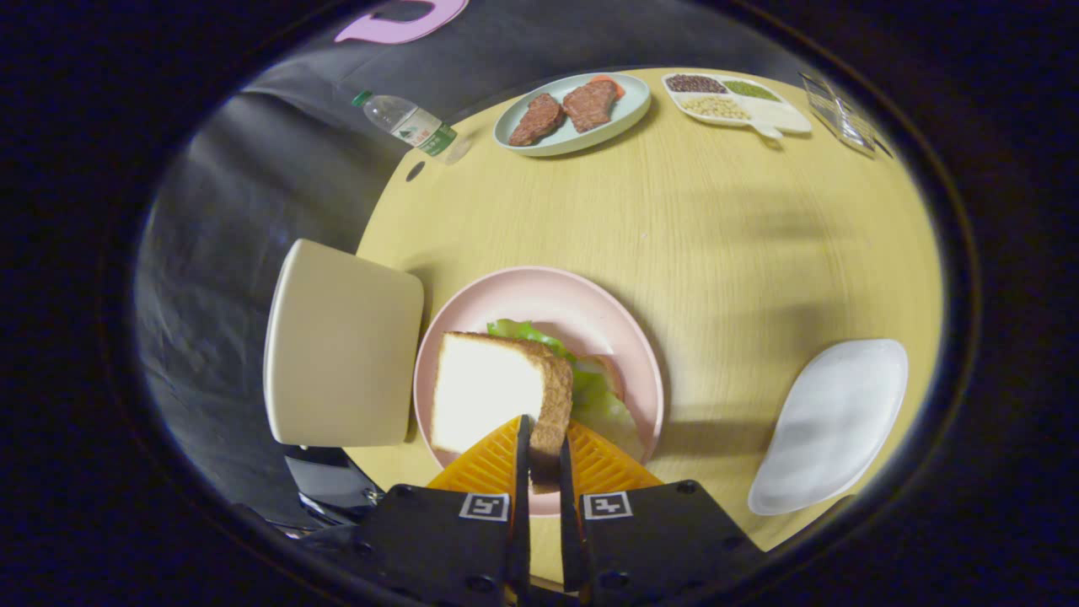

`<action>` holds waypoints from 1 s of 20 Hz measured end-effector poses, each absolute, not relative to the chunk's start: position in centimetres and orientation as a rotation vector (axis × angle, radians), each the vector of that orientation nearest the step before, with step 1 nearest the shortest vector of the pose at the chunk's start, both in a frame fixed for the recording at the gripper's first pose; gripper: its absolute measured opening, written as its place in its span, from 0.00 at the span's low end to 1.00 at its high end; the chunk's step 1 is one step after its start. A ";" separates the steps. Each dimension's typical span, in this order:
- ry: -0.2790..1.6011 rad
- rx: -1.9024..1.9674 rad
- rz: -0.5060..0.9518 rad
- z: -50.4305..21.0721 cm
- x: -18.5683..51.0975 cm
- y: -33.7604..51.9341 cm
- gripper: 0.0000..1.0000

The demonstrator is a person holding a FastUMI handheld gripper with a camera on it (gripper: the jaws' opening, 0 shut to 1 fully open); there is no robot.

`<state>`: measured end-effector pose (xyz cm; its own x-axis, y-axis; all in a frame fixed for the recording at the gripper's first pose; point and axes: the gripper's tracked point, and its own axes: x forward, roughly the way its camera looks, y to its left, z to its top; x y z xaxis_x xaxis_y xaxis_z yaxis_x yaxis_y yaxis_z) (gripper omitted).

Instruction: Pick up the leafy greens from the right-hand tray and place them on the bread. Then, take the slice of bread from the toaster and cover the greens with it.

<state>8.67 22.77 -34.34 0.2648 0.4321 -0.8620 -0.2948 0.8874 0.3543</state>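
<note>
1. Gripper view: the gripper [539, 459] has its two orange fingers [485, 464] drawn narrow, pinching the crust edge of the bread slice [489, 388] between them.
2. The slice hangs tilted over the pink plate [582, 303], which sits near the tabletop's [759, 253] near edge, just beside the cream toaster [341, 346].
3. The leafy greens [598, 396] already lie on the plate, peeking out beyond and beside the held slice; the lower bread under them is barely visible.
4. To do this well, I judge the slice should be levelled and centred over the greens before the fingers part.
5. Releasing while tilted risks it sliding off towards the toaster side.
6. The white tray [830, 426] lies at the right edge.
</note>
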 end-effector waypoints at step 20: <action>0.640 -0.491 0.340 -31.1 10.4 21.3 0.99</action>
